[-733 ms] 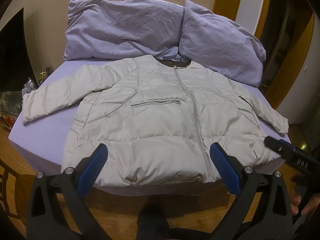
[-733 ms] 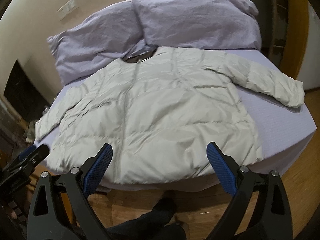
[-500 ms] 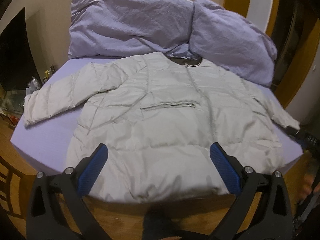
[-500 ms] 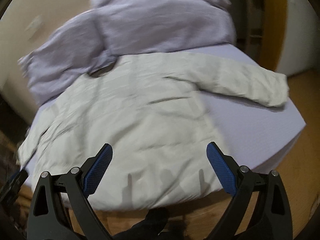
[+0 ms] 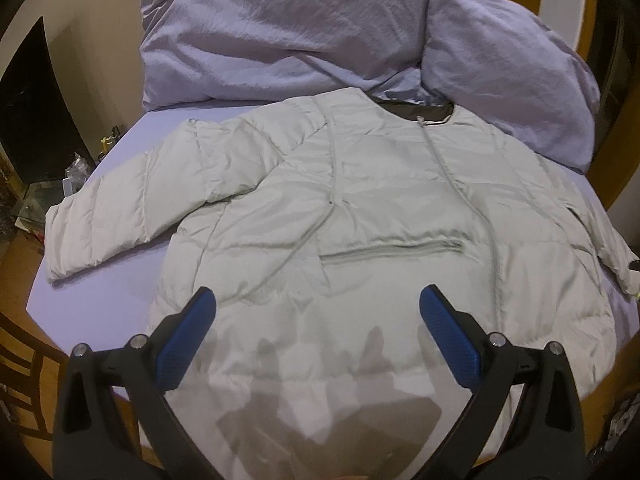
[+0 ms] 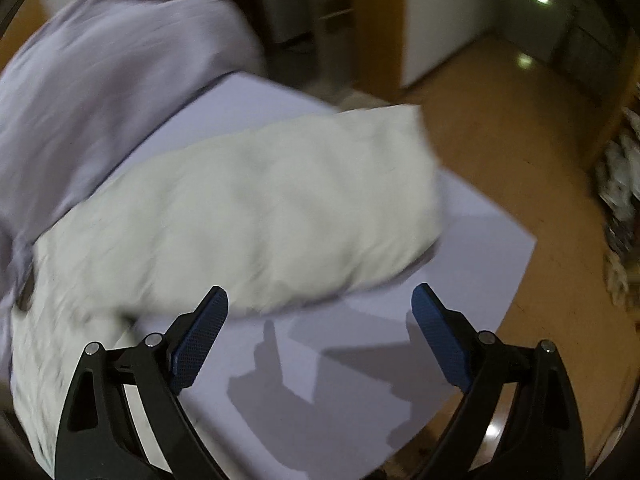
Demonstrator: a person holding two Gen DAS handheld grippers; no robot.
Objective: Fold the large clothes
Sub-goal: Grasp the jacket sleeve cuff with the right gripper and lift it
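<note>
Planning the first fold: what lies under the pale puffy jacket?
The pale puffy jacket lies flat on a lavender bedsheet, its collar reaching the purple pillows. Anything beneath its body is covered.

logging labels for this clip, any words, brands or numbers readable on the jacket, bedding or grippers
None can be read in either view.
Jacket: no logo, tag or print shows on its front or on the sleeve, which is motion-blurred.
Pillows and bed sheet: plain, no text.
Left gripper and right gripper: blue fingers carry only a grip texture, no markings.
</note>
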